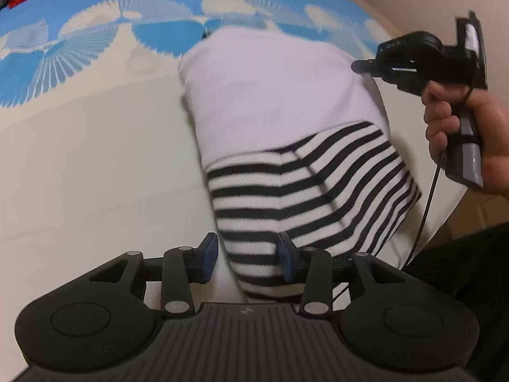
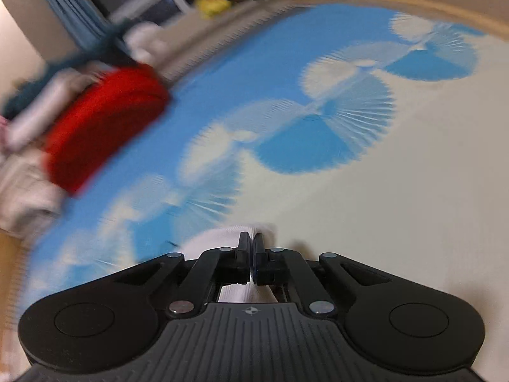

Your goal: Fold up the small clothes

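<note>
Garment: a small white knit piece with black-and-white striped cuffs point(image 1: 305, 146) lies partly folded on the cream and blue fan-patterned bed cover point(image 1: 95, 159), striped end nearest the left wrist camera, plain white end farther off.

Left gripper point(image 1: 248, 258): its blue-padded fingers point(image 1: 208, 254) stand apart, straddling the striped hem; cloth sits between them but neither pad is pressing it. It looks placed either to take the hem or just after letting it go; I cannot tell which.

Right gripper point(image 2: 253, 254): fingers drawn together, clamped on a fold of white cloth point(image 2: 222, 235) that bunches just ahead of and beneath them. Seen from the left wrist camera, the right hand point(image 1: 451, 127) holds its tool beside the garment's right edge, above the bed.

Why held so: pinching one edge probably lets that side be carried over the body to make the next fold.

Surroundings: a red folded cloth point(image 2: 105, 121) and pale piled fabrics point(image 2: 22, 191) rest well apart, at the far edge of the bed; the right view is motion-blurred.
</note>
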{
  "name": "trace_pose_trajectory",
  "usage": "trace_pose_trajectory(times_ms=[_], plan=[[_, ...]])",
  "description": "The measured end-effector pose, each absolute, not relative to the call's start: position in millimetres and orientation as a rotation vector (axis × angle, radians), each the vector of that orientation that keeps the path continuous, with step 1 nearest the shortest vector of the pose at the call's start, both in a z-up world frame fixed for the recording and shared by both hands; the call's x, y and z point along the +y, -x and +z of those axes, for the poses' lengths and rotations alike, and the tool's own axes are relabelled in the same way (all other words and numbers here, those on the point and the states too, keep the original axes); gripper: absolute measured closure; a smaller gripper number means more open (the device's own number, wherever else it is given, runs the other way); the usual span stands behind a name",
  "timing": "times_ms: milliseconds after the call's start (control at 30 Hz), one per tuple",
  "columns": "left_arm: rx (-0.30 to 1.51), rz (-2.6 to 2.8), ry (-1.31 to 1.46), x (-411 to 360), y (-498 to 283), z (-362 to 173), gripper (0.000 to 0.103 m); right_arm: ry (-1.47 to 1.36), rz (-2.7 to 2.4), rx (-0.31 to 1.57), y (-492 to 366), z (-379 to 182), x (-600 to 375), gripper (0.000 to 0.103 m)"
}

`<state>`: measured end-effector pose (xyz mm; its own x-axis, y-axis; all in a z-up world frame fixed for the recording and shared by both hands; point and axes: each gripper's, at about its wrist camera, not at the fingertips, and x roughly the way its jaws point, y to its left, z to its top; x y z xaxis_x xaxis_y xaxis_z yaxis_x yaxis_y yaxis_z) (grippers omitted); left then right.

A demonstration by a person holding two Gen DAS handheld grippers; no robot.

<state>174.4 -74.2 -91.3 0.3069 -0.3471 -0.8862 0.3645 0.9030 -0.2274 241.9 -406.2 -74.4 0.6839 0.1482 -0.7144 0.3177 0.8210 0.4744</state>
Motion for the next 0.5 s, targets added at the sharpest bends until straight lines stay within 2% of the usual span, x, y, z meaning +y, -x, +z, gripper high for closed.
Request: trace_pose_trajectory(times_ms=[167,233,367,433,500], plan=[[1.183,-0.457,-0.003,-66,-173,-94,0.057,-0.415,-0.100,0.959,-250,-96,-378,0.100],[1.169,-0.451,0.012,-61,-172,-89,0.057,-0.374,-0.113,0.928,-241,-86,-377,0.095],[1.135,-0.428,0.085,-55,-173,-76,0.057,-0.476,-0.026,0.821,-210,-61,-394,0.071],[1.121,-0.408,0.137,-50,-176,-73,0.057,-0.519,0.124,0.835,-197,-58,-395,0.070],[1.115,-0.384,0.180,-49,-179,-71,0.057,-0.467,0.270,0.942,-191,-68,-386,0.070]])
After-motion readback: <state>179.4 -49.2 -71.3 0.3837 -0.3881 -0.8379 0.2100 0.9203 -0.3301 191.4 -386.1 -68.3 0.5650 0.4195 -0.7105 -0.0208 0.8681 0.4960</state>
